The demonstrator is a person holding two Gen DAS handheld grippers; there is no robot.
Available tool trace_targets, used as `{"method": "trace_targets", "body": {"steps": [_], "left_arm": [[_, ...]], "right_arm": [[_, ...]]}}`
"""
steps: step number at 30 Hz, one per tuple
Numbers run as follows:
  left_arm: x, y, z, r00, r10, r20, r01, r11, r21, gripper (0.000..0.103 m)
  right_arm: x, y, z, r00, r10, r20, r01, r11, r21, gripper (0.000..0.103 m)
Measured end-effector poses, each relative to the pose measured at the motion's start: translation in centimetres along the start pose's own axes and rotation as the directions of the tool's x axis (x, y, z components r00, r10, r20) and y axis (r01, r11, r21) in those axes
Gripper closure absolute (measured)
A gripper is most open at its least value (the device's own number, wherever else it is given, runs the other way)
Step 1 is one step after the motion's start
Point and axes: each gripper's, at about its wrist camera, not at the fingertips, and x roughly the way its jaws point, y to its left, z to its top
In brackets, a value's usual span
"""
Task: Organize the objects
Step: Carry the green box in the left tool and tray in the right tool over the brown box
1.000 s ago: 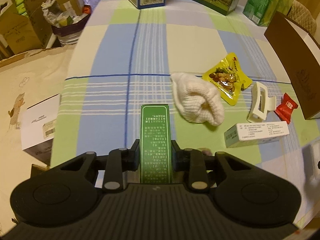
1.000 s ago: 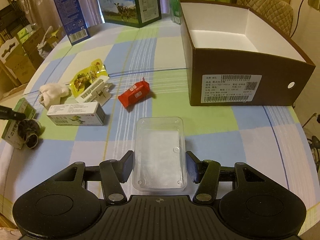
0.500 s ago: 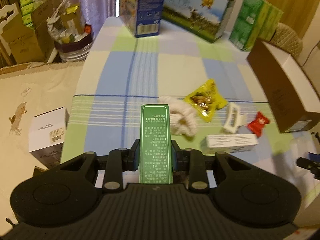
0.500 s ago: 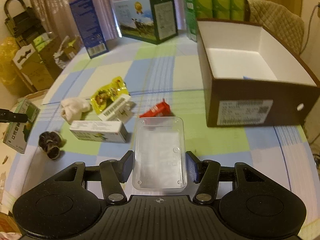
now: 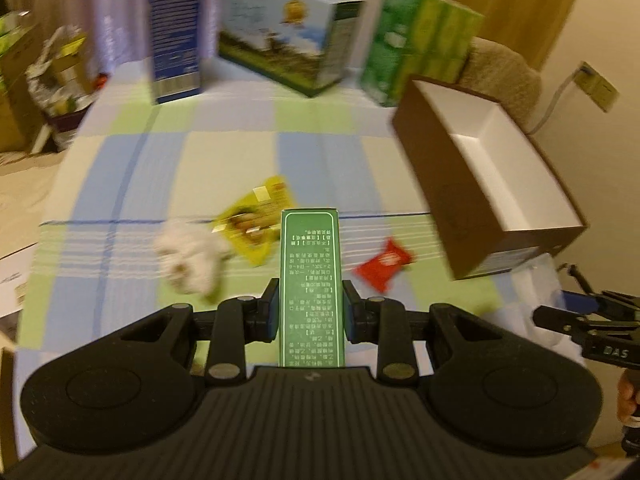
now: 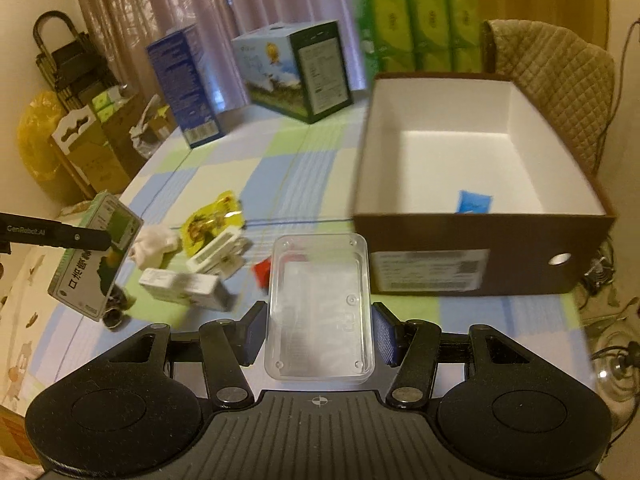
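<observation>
- Left gripper (image 5: 309,312): jaws clamped on a green box (image 5: 310,280), held lengthwise, sticking forward past the fingers, above the checked tablecloth (image 5: 224,160).
- Right gripper (image 6: 318,334): jaws pressed on both long sides of a clear plastic case (image 6: 320,308), held flat, off the table, just in front of the brown box (image 6: 480,248).
- Only the right view shows the brown box interior: white lining, with a small blue packet (image 6: 474,202) on the floor near the front wall.
- Only the right view shows the white carton (image 6: 184,288) lying on the table, a white clip (image 6: 218,256) behind it and a dark round item (image 6: 116,312) under the raised green box; too small to identify.
- Both views show the yellow snack pouch (image 5: 256,224), white cloth (image 5: 190,258) and red packet (image 5: 382,262) loose on the table, left of the brown box. Left view is motion-blurred.
- Left view catches the right gripper's side at its right edge, with a bit of the person's hand (image 5: 628,394) under it.
- Right view shows the left gripper at far left, holding the green box tilted, clear of the table.
- Back of table: blue carton (image 6: 184,84), milk carton (image 6: 296,68), green packs (image 6: 416,28).
</observation>
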Motion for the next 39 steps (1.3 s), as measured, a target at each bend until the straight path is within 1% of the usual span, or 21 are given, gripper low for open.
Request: {"method": "trace_targets", "body": {"steps": [8,14,20,23,30,39], "left_arm": [[2.4,-9.5,2.6,0.995,-0.098,0.022,0.096,0.992,0.078,0.078],[4.2,-15.1,4.4,0.990,-0.139,0.039,0.133,0.984,0.121,0.078],[5.9,-19.8,7.1,0.985,-0.156,0.068,0.143,0.976,0.162,0.078],[7.3,-21.5,8.5,0.985,-0.156,0.070,0.143,0.977,0.159,0.078],[10.9,-23.6,10.7,0.993,-0.108,0.054,0.101,0.987,0.124,0.078],[14.8,-24.9,11.3,0.999,-0.050,0.005,0.050,0.993,0.111,0.078]], "right_arm": [[-2.7,-6.3,2.0,0.999,-0.038,0.033,0.037,0.999,0.020,0.051],[-3.8,-10.0,3.8,0.997,-0.054,0.060,0.053,0.998,0.021,0.051],[-3.7,-12.5,6.1,0.994,-0.060,0.092,0.060,0.998,0.001,0.051],[-3.3,-13.7,7.3,0.993,-0.060,0.103,0.061,0.998,-0.004,0.051],[-1.0,-15.8,9.9,0.993,-0.063,0.100,0.064,0.998,-0.010,0.051],[1.7,-17.9,11.3,0.995,-0.076,0.062,0.076,0.997,-0.011,0.051]]}}
